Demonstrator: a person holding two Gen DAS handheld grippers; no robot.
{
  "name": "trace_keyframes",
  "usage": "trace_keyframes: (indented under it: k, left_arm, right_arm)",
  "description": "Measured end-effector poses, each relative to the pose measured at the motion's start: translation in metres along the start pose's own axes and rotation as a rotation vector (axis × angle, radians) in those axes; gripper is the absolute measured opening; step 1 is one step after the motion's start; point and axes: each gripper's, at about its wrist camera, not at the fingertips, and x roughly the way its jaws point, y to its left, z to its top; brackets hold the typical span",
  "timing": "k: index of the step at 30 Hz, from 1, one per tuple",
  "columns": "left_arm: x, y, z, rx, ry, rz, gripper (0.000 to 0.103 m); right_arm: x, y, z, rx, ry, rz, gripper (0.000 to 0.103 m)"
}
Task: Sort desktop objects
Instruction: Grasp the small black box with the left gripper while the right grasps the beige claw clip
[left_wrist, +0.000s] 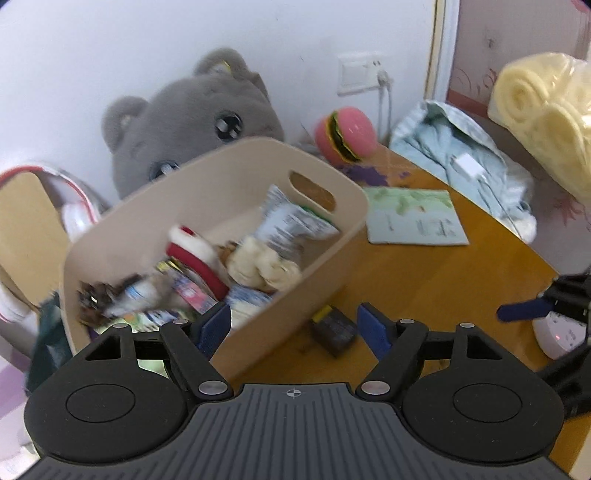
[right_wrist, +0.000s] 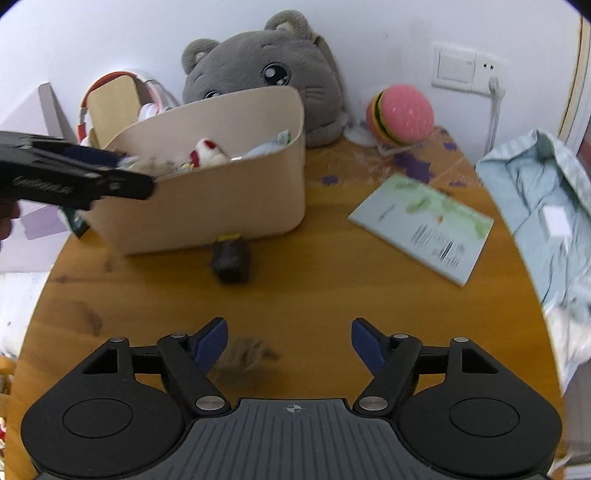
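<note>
One beige plastic bin (right_wrist: 221, 192) with rounded corners stood on the wooden table (right_wrist: 332, 295), heaped with crinkly packets and one plush toy; one dark wrapped block (right_wrist: 231, 260) lay just beside it. Left gripper (left_wrist: 295, 325) and right gripper (right_wrist: 288, 339) gaped wide, empty

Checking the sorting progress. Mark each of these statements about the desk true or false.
1. Both tongs, left and right, stand open and empty. True.
2. The beige bin is empty. False: it holds a plush toy, packets and other bits.
3. The small dark block lies on the wooden desk outside the bin. True.
4. The booklet is inside the bin. False: it lies flat on the desk.
5. The burger toy sits near the wall. True.
</note>
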Motion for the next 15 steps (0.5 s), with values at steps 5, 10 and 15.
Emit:
trace_keyframes:
  k: [5, 10, 15]
  left_arm:
    - [0.01, -0.001, -0.009, -0.057, 0.056, -0.011, 0.077]
    - [0.015, 0.002, -0.019, -0.078, 0.088, 0.001, 0.077]
    - [0.021, 0.006, -0.027, -0.105, 0.106, 0.006, 0.077]
  right_arm:
    - [0.009, 0.017, -0.017, 0.0, 0.021, 0.044, 0.085]
    - [0.026, 0.035, -0.025, -0.023, 0.051, 0.052, 0.087]
    - [0.046, 0.045, -0.025, -0.053, 0.089, 0.035, 0.087]
